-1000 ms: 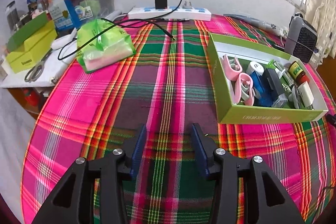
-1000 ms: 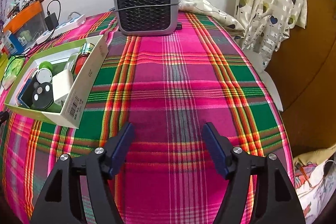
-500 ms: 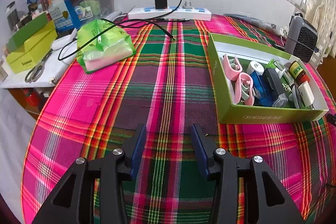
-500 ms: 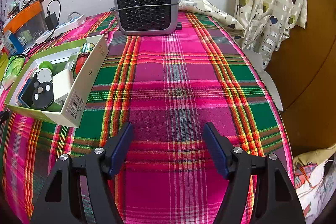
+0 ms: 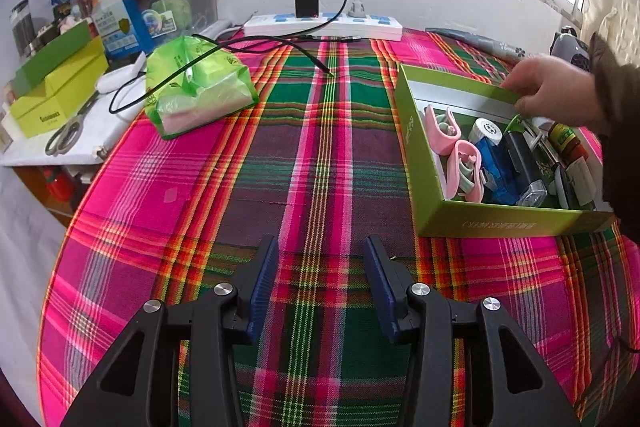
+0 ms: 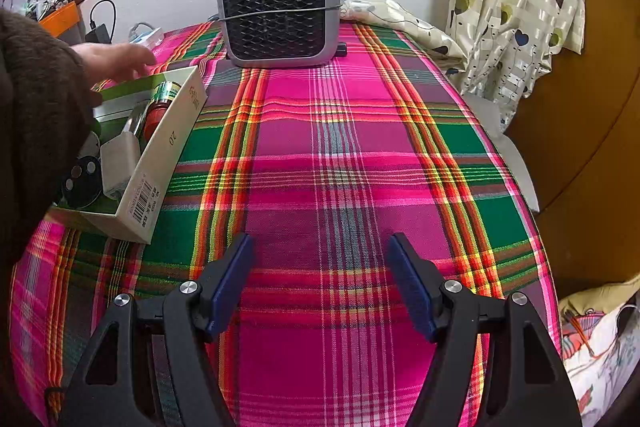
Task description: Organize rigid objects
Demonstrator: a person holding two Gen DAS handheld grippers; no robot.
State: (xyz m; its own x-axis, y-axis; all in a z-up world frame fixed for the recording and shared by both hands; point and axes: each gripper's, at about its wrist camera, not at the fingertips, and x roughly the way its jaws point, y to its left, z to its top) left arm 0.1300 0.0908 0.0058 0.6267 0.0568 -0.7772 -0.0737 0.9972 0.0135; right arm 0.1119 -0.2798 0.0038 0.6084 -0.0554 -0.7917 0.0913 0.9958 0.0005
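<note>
Green box (image 5: pixel 496 223): right of centre in the left wrist view, open-topped, on the plaid cloth (image 5: pixel 320 155); at the left edge of the right wrist view (image 6: pixel 160 163).
Box contents: two pink clips (image 5: pixel 464 167) at the left end, a blue item (image 5: pixel 500 167) beside them, a red-capped bottle (image 5: pixel 564 143) and a white adapter (image 5: pixel 580 179) at the right end.
Bare hand (image 5: pixel 552 91): enters from the right edge, dark sleeve, fingers on the box's far wall.
Left gripper (image 5: pixel 320 267): bottom centre, jaws moderately apart, nothing between them, over the cloth, apart from the box.
Right gripper (image 6: pixel 320 271): bottom centre, jaws spread wide, empty, over the cloth.
Green bag (image 5: pixel 196 91): upper left, a black cable across it.
Power strip (image 5: pixel 324 25): top centre, against the wall, black charger plugged in.
Heater (image 6: pixel 280 7): top centre of the right wrist view, standing on the cloth.
</note>
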